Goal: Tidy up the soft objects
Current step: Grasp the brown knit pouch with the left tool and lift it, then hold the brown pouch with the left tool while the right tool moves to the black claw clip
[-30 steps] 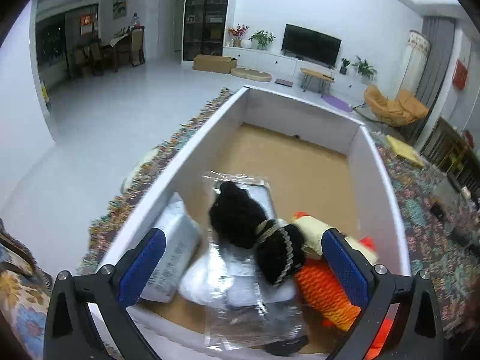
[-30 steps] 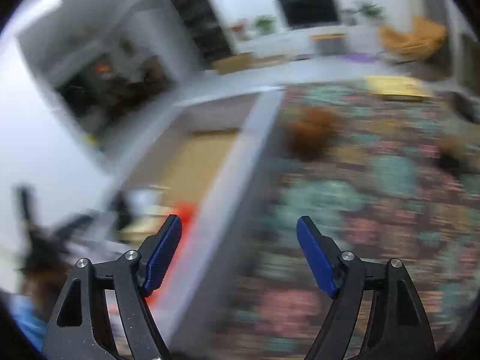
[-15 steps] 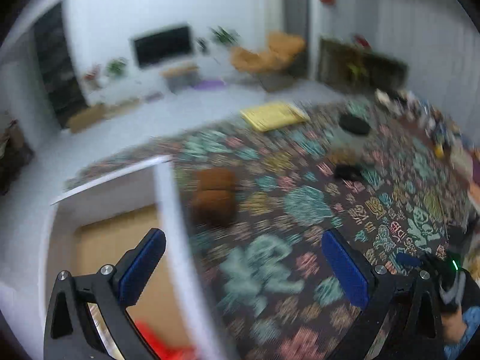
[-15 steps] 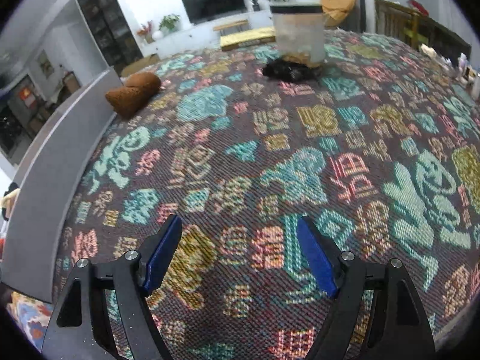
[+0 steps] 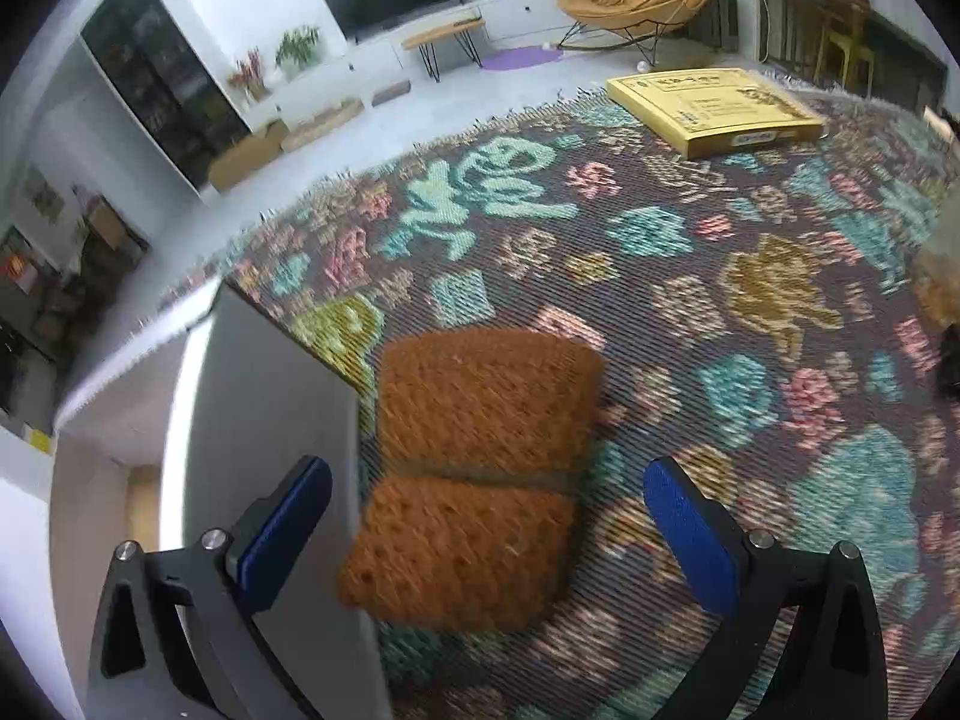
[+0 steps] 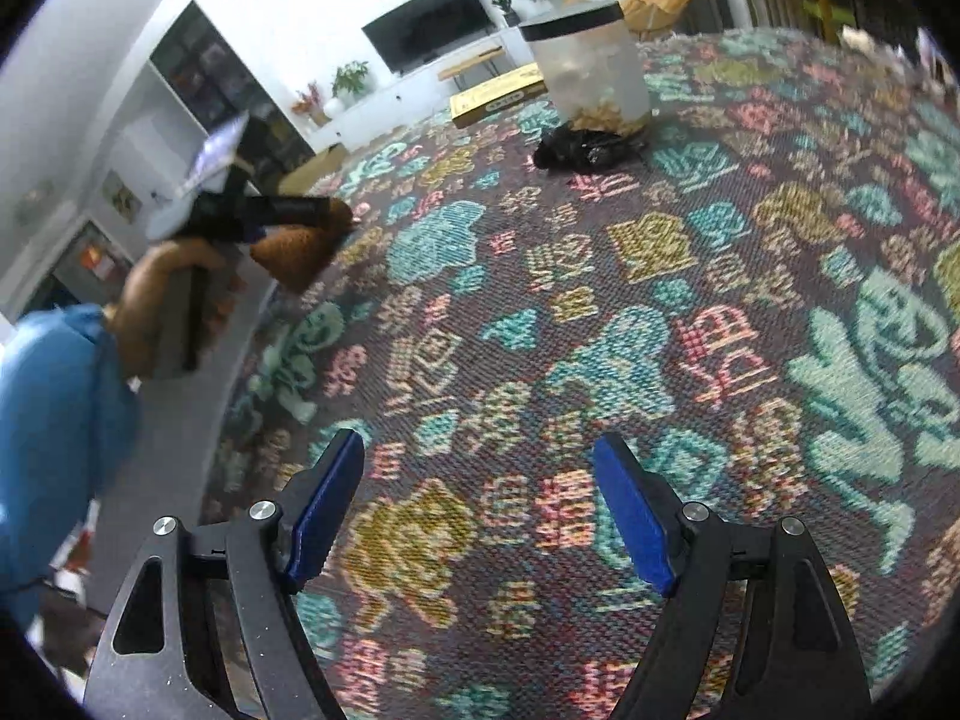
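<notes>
An orange-brown knitted piece (image 5: 474,468), folded in two, lies on the patterned rug (image 5: 720,312) against the outer wall of the white box (image 5: 264,420). My left gripper (image 5: 489,534) hangs just above it, open, blue pads on either side and not touching it. From the right wrist view the same knitted piece (image 6: 300,252) shows at far left under the left tool, which a hand (image 6: 162,300) holds. My right gripper (image 6: 480,504) is open over bare rug with nothing between its fingers. A black soft thing (image 6: 579,147) lies further back on the rug.
A clear tub with a black lid (image 6: 588,72) stands behind the black thing. A flat yellow box (image 5: 714,105) lies at the rug's far edge. A blue sleeve (image 6: 54,408) fills the left of the right wrist view. Furniture lines the far wall.
My left gripper swung from above the box of soft toys out over the rug and down to the knitted piece. The right gripper left the box edge, then held still over the rug.
</notes>
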Tool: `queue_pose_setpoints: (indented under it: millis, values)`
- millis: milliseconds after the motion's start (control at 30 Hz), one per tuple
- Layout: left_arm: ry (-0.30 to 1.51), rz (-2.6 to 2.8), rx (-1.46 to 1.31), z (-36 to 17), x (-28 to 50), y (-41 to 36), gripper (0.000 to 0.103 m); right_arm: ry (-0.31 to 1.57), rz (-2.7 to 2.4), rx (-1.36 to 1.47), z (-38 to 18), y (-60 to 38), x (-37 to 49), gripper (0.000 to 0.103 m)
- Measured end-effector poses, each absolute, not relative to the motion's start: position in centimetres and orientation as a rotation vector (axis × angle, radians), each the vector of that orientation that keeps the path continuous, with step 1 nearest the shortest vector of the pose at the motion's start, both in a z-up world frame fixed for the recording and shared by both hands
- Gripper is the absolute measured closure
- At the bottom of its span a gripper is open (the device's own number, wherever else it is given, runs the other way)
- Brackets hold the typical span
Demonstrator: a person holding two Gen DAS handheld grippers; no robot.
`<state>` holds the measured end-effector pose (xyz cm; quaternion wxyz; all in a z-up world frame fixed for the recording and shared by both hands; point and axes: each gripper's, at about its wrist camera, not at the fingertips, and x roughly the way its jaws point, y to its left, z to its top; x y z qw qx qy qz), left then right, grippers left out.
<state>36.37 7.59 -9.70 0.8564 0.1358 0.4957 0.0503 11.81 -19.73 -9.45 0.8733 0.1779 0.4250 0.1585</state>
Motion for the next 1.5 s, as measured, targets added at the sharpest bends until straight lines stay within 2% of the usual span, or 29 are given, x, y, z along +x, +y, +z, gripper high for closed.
queue_pose_setpoints:
  millis: [333,600,700,867,967,1067,1133,1200,1367,1500]
  values:
    - [1.04,0.083,0.451,-12.7,36.1,4.8,0.0,0.885,0.354,0.375,-9.2,-19.3,11.8,0.022]
    - [1.152,0.085,0.167,-12.9,38.3,8.8,0.001,0.891,0.351,0.384,-9.4,-19.6,12.0,0.022]
    - [1.079,0.136,0.237,-11.6,36.3,8.1,0.036,0.888,0.34,0.397,-9.4,-20.0,12.1,0.022]
    - [1.087,-0.084,0.081,-8.8,29.6,5.4,0.038,0.879,0.31,0.441,-9.5,-21.0,12.3,0.022]
    - [1.095,-0.169,0.011,-7.9,24.8,2.8,0.037,0.867,0.276,0.443,-9.4,-21.6,12.2,0.022]
    - [1.075,-0.183,-0.02,-8.3,20.6,0.1,0.03,0.862,0.234,0.44,-9.5,-22.4,12.2,0.022]
    - [1.043,-0.173,0.02,-9.2,18.9,-1.3,0.007,0.869,0.216,0.443,-9.7,-22.9,12.3,0.022]
    - [1.014,-0.134,0.083,-10.3,18.2,-1.7,0.001,0.883,0.2,0.441,-10.0,-23.2,12.4,0.022]
    - [0.968,-0.129,0.178,-13.0,17.4,-1.6,0.0,0.897,0.178,0.411,-10.0,-23.6,12.3,0.022]
    - [0.945,-0.173,0.071,-13.9,17.6,0.2,0.0,0.901,0.176,0.395,-10.0,-23.4,12.5,0.022]
